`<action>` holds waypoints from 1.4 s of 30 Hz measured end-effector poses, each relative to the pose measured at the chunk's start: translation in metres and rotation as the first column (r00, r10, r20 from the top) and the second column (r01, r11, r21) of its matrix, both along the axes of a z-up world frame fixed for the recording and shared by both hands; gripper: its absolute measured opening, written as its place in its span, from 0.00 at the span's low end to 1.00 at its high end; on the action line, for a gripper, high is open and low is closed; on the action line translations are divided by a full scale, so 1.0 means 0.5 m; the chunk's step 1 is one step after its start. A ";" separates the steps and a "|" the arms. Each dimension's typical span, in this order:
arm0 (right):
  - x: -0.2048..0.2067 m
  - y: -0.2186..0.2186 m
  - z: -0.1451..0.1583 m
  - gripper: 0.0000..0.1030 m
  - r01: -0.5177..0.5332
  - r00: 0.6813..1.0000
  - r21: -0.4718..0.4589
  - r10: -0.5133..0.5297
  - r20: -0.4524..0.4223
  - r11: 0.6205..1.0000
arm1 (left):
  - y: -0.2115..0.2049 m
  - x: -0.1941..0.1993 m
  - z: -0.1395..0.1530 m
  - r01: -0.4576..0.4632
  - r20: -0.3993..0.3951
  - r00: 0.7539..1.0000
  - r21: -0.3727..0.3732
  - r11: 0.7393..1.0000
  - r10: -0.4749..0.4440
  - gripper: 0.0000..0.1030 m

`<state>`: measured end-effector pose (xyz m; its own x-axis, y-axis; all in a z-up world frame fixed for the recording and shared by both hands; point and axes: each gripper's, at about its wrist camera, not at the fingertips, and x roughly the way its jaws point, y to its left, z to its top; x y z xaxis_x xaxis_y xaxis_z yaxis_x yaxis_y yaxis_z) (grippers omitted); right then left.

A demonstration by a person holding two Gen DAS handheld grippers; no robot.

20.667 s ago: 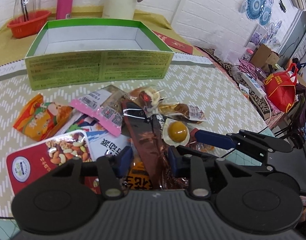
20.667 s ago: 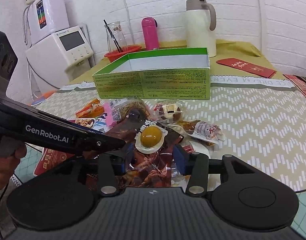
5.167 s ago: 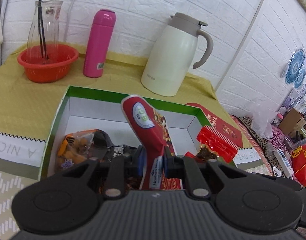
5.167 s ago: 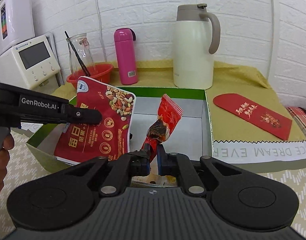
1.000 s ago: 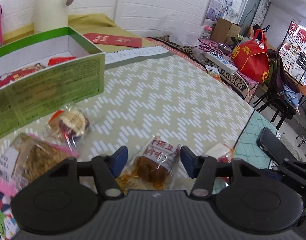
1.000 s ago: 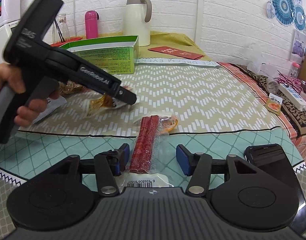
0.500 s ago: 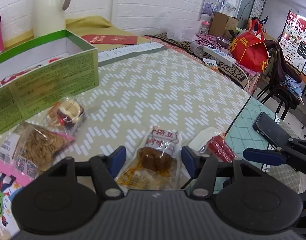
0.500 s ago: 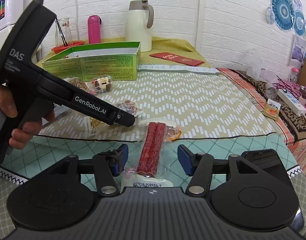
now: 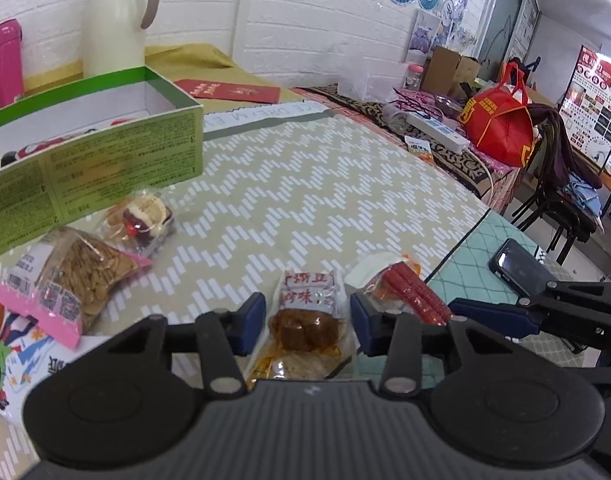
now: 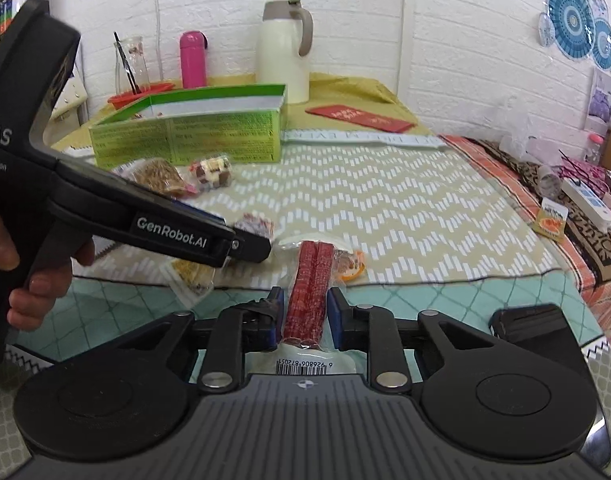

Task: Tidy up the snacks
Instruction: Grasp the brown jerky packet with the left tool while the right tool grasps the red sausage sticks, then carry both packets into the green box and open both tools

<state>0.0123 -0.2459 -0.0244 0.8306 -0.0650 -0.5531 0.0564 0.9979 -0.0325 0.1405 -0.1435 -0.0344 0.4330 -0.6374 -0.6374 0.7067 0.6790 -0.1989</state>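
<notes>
Tongs on both sides have narrowed since half a second ago; the right tongs (image 10: 304, 314) stood wide around the red stick packet (image 10: 308, 288) then, and their jaws have just been closing, so the blue pads now sit at the packet's two long edges, though whether they press it I cannot tell; the packet lies flat on the teal cloth at the near edge of the worktop (image 10: 385, 200), its barcode end under the tongs' body; the left tongs (image 9: 307, 322) have likewise just been closing around the brown bean-curd packet (image 9: 307, 320), which lies between the pads with a thin gap on each side, so nothing is gripped there; the left view has also slid a little, so the red stick packet shows just beside the right pad of the left tongs rather than further off.

Both tongs point forward and slanted down at the worktop; in the right view the left tongs reach in from the left edge, a hand (image 10: 33, 280) wrapped on the handle, the tip low over the bean-curd packet; in the left view the right tongs come in from the right, just beside the stick packet.

Green box (image 9: 105, 160) stands further back with snacks inside; a seed packet (image 9: 77, 276) and a small clear sweet packet (image 9: 139, 216) lie on the worktop in front of it.
</notes>
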 end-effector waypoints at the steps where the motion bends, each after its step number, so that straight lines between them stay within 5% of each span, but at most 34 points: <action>1: 0.001 0.003 0.011 0.39 -0.009 1.000 -0.010 0.009 0.016 1.000 | 0.012 0.001 0.007 -0.014 -0.005 1.000 -0.015 1.000 0.014 0.42; 10: 0.078 0.040 0.133 0.38 -0.156 0.973 -0.022 0.158 0.166 0.987 | 0.140 0.024 0.142 -0.168 0.096 0.979 -0.133 0.977 0.181 0.42; 19: 0.246 0.077 0.176 0.37 -0.249 0.953 -0.024 0.250 0.171 0.968 | 0.214 0.134 0.224 -0.351 0.201 0.905 -0.148 0.925 0.376 0.42; 26: 0.381 0.070 0.159 0.37 -0.224 0.961 -0.001 0.221 0.163 0.975 | 0.232 0.260 0.216 -0.441 0.180 0.867 -0.155 0.884 0.464 0.42; 42: 0.555 0.065 0.049 0.38 -0.202 0.975 0.003 0.200 0.100 0.979 | 0.226 0.426 0.095 -0.486 0.064 0.868 -0.081 0.870 0.492 0.42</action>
<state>0.2895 -0.2134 0.0003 0.8766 0.1156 -0.4671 -0.1430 0.9895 -0.0233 0.3536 -0.0304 0.0130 0.7469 -0.3668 -0.5546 0.3024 0.9302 -0.2080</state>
